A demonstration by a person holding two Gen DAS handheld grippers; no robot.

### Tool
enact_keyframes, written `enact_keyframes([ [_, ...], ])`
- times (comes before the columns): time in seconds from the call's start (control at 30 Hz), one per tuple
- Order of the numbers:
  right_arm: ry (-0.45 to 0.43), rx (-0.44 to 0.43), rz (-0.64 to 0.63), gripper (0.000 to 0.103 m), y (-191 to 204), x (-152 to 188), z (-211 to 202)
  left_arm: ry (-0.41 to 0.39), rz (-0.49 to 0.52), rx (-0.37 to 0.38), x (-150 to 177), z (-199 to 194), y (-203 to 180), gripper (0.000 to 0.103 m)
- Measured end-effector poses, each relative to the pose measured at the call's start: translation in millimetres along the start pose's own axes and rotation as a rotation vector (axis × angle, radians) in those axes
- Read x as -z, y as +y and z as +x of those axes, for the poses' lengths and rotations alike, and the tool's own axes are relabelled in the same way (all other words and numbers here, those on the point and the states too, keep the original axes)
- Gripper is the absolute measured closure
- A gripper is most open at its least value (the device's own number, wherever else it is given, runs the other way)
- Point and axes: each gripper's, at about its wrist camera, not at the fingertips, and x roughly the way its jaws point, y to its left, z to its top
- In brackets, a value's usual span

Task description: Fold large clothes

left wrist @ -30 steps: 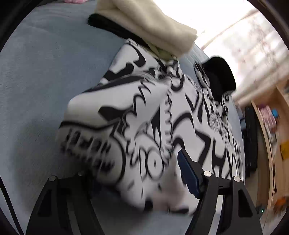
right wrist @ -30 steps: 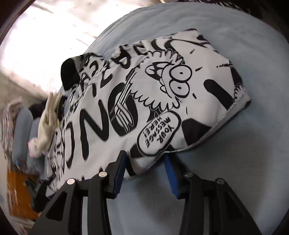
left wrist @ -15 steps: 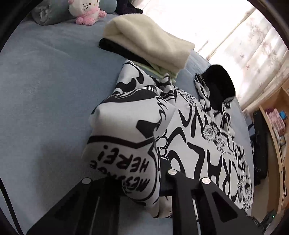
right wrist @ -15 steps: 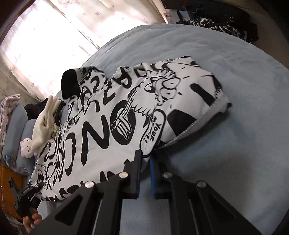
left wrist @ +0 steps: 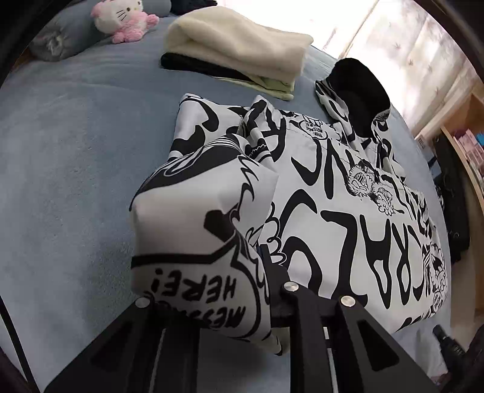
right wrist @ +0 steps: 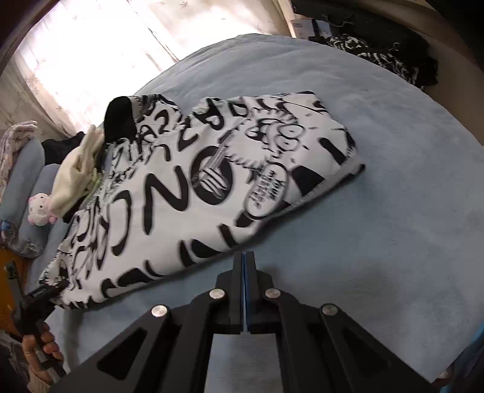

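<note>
Spread across the blue bed point(left wrist: 69, 169): black-and-white printed hoodie point(left wrist: 348, 193), hood toward the window. Left gripper point(left wrist: 242, 290) clenched on a bunched corner of the hoodie, lifted clear of the bed; fingers newly tightened on the cloth, then eased slightly. Beyond, pink plush toy point(left wrist: 121, 19) and folded cream garment point(left wrist: 239, 50). Right gripper point(right wrist: 244, 272) clamped fully together, seemingly on nothing, though motion blur leaves the hem's edge uncertain.
</note>
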Motion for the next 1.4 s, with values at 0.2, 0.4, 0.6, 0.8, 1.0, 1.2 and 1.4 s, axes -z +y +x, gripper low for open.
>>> enact_keyframes([
  [0.2, -0.011, -0.035, -0.064, 0.103, 29.7, -17.1, -10.4, 0.089, 0.008, -0.037, -3.4, -8.1, 3.5, 0.066],
  [0.4, 0.000, -0.108, -0.068, 0.102, 47.9, -29.9, -18.2, 0.096, -0.017, -0.102, 8.8, -37.7, 26.6, 0.050],
  [0.6, 0.032, -0.164, -0.086, 0.101, 61.7, -36.5, -23.8, 0.005, 0.027, -0.150, -1.8, -81.9, 16.7, 0.043],
  [0.8, 0.009, -0.173, -0.135, 0.073, 75.1, -48.2, -33.7, -0.087, 0.145, -0.159, -14.3, -107.7, -27.6, 0.035],
  [1.0, -0.007, -0.180, -0.165, 0.073, 90.0, -83.4, -35.2, -0.115, 0.247, -0.156, -36.7, -104.7, -65.9, 0.034],
  [1.2, -0.032, -0.143, -0.233, 0.073, 116.5, -141.8, -21.4, -0.154, 0.344, -0.168, -79.6, -93.2, -102.3, 0.034],
  [1.4, -0.013, -0.123, -0.242, 0.073, 139.5, -213.9, 14.8, -0.241, 0.433, -0.159, -153.7, -74.8, -146.6, 0.034],
])
